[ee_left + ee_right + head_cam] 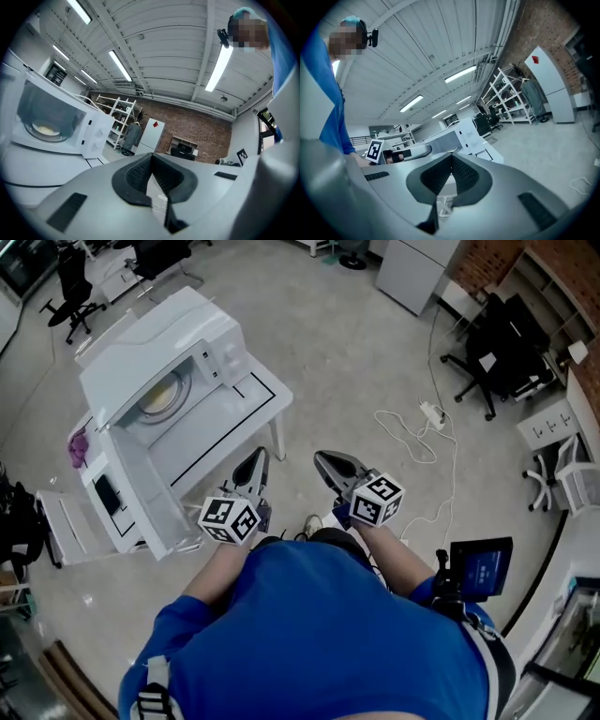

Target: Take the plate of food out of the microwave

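A white microwave stands on a white table at the upper left, its door closed. Through the window I see a plate of pale yellow food inside, which also shows in the left gripper view as the plate behind the door glass. My left gripper is shut and empty, held near my body just off the table's near corner. To its right my right gripper is also shut on nothing, over the floor. In their own views the left gripper and the right gripper show their pads pressed together.
A low white cabinet sits beside the table, with a purple cloth on it. A power strip with a white cable lies on the floor to the right. Black office chairs stand at the far right and a white cabinet at the back.
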Demonstrator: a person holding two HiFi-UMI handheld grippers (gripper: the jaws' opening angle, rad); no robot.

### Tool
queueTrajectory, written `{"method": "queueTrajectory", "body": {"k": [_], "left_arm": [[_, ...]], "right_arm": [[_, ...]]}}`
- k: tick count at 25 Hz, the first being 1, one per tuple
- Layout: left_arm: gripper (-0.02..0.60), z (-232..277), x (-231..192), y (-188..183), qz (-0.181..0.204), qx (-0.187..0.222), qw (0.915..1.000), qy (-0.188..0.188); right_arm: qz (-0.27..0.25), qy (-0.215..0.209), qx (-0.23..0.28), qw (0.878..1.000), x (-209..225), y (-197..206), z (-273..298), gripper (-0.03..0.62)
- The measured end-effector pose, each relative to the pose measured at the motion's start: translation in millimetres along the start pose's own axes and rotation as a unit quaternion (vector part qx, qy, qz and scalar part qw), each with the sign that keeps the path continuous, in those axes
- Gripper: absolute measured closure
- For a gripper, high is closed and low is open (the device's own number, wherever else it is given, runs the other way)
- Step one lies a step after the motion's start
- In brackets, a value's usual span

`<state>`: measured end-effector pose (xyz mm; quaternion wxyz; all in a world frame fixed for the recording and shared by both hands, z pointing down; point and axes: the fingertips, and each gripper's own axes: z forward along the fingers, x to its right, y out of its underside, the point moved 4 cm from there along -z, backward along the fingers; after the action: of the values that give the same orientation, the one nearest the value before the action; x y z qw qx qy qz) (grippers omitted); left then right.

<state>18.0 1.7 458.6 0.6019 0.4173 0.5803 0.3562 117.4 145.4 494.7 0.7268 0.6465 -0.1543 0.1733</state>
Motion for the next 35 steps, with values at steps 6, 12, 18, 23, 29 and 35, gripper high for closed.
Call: {"method": "queueTrajectory", "body": {"k": [6, 12, 18, 23, 29, 35], "left_arm": [[0.571, 5, -25, -10, 0.008, 0.027, 0.9958, -0.088], [0.571, -7, -52, -24, 0.02, 0.046, 0.9848, -0.166], [0.571, -15, -86, -41, 0.028, 0.072, 0.972, -0.222], [0.571, -19, -122, -50, 0.024, 0.086, 0.9611, -0.262], [0.571, -14, -168, -58, 0.03, 0.088, 0.9514, -0.294], [0.571, -11, -209, -61, 0.034, 0.08, 0.9412, -0.326]], "right_arm": [[0.001, -0.062, -0.031, 0.998, 27, -10, 30, 0.601], [-0.001, -0.123, -0.062, 0.99, 29, -10, 69, 0.6], [-0.016, -0.177, -0.091, 0.98, 23, -10, 118, 0.6], [-0.033, -0.208, -0.116, 0.971, 17, -13, 163, 0.6], [-0.051, -0.233, -0.139, 0.961, 19, -21, 223, 0.6], [-0.067, -0.244, -0.157, 0.955, 27, -23, 268, 0.6]]}}
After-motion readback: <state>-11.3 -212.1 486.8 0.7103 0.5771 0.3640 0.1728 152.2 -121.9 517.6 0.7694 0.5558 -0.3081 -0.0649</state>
